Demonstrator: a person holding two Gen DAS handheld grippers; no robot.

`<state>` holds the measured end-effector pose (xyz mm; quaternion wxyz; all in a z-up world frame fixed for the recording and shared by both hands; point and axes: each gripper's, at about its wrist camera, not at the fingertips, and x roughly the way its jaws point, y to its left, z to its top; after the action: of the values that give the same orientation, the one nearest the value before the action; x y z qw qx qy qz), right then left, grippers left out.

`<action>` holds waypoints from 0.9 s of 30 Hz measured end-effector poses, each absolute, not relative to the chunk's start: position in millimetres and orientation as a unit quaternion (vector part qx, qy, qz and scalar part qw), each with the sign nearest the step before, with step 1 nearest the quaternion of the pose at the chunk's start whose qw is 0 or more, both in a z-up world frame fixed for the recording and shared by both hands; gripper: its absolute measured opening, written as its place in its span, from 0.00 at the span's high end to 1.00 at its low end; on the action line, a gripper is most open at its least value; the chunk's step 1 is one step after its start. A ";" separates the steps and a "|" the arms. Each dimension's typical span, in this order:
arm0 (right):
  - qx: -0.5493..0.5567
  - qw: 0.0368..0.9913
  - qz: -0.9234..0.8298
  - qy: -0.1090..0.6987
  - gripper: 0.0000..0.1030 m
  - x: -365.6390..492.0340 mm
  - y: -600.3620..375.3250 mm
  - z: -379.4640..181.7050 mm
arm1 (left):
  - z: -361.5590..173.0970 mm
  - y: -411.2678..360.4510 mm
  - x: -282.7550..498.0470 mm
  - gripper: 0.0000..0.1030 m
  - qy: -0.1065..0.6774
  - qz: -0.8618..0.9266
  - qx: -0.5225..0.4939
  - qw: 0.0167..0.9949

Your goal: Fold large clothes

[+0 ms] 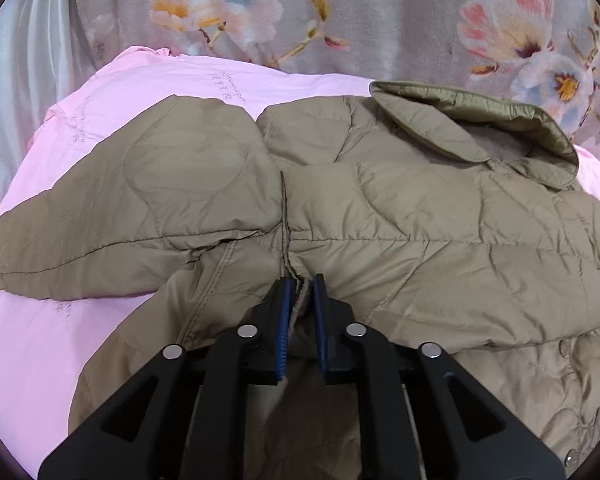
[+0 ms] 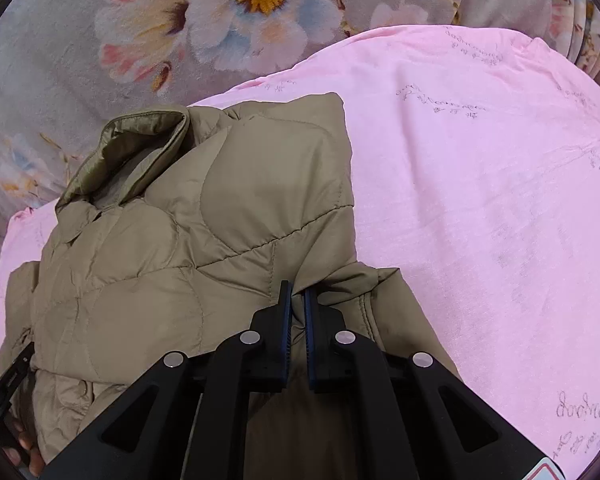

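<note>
The khaki quilted jacket lies spread on a pink sheet, and everything here I place by that jacket.

My left gripper sits at the jacket's near edge, where a vertical seam runs down between body and sleeve. Its jaws are nearly together with a ridge of that seam fabric bunched between the blue pads; the cloth fills the gap, so I am pinching it. From this side one sleeve stretches away to the left of the seam and lies flat on the sheet. The collar stands folded over at the jacket's far right corner.

My right gripper bites the jacket at its near edge too, below a sleeve folded across the body. Here the jaws are pressed almost fully together, with a thin fold of khaki fabric caught between them. In this view the collar sits at the jacket's far left, and the sheet spreads wide to the jacket's right.

Beyond the jacket's far edge lies a grey floral fabric with large pink and white blossoms. At the jacket's near left corner, in the right wrist view, fingertips show beside a black part whose nature I cannot tell.
</note>
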<state>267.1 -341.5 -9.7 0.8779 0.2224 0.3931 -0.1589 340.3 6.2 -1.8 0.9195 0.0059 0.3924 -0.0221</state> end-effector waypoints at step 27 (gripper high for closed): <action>0.207 0.889 -0.170 0.372 0.74 117.8 -300.9 42.8 | 44.4 109.4 212.9 0.16 0.400 -0.041 -0.109 0.909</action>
<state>117.8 -300.9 42.8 0.8889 0.2073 0.3717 -0.1698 212.9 109.4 44.4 0.9092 -0.1094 0.3996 -0.0408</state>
